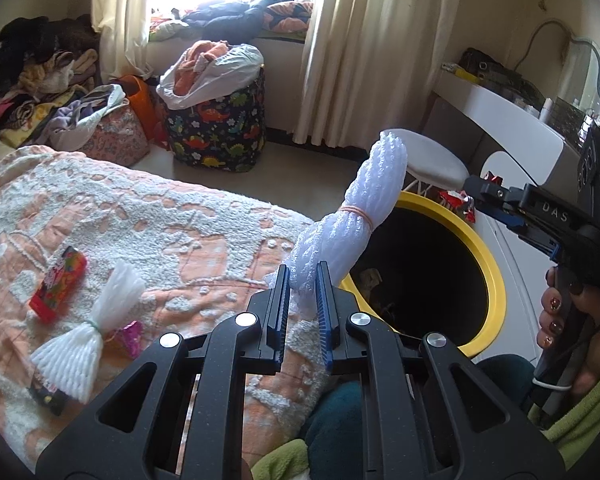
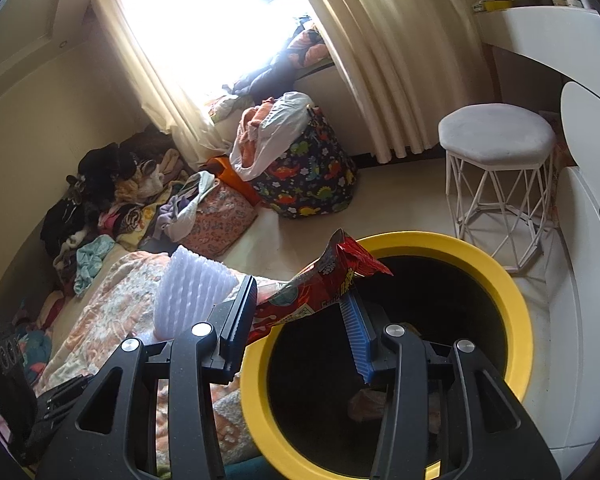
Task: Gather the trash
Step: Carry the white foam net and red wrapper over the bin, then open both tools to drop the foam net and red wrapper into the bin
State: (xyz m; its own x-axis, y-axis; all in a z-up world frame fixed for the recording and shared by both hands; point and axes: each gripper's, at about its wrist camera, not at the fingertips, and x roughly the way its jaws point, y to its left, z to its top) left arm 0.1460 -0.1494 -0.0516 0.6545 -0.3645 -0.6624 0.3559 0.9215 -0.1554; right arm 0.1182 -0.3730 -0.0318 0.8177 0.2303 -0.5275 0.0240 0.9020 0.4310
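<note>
- We are in a bedroom: a bed with a peach and white tufted bedspread (image 1: 148, 220) fills the lower left, cream curtains (image 1: 364, 48) frame a bright window, and a pale floor runs to a white dressing table (image 1: 512, 112) on the right.
- A white stool (image 2: 496, 136) with a wire frame stands by the dressing table, just beyond the bin.
- Clothes lie heaped against the left wall, and more lie on the window ledge.
- The letters "DAS" show in white on the body of the right gripper (image 1: 486, 196), seen from the left wrist view; print on the wrapper is too small for us to read.
- A yellow-rimmed bin (image 2: 516, 292) with a dark inside stands beside the bed; some crumpled scraps lie at its bottom, though we cannot tell what they are.
- A dinosaur-print basket (image 1: 220, 124) on the floor holds a white bag stuffed with orange cloth.
- Our left gripper (image 1: 303, 292) has its jaws closed on the lower end of a white foam net sleeve (image 1: 364, 208), tied with a rubber band and tilted toward the bin's rim.
- Our right gripper (image 2: 300, 316) pinches a red snack wrapper (image 2: 324, 280), its jaws partly apart, above the near rim of the bin.
- On the bedspread lie another foam net (image 1: 88, 332), a red packet (image 1: 58, 284), a pink wrapper (image 1: 130, 334) and a dark packet (image 1: 50, 396).
</note>
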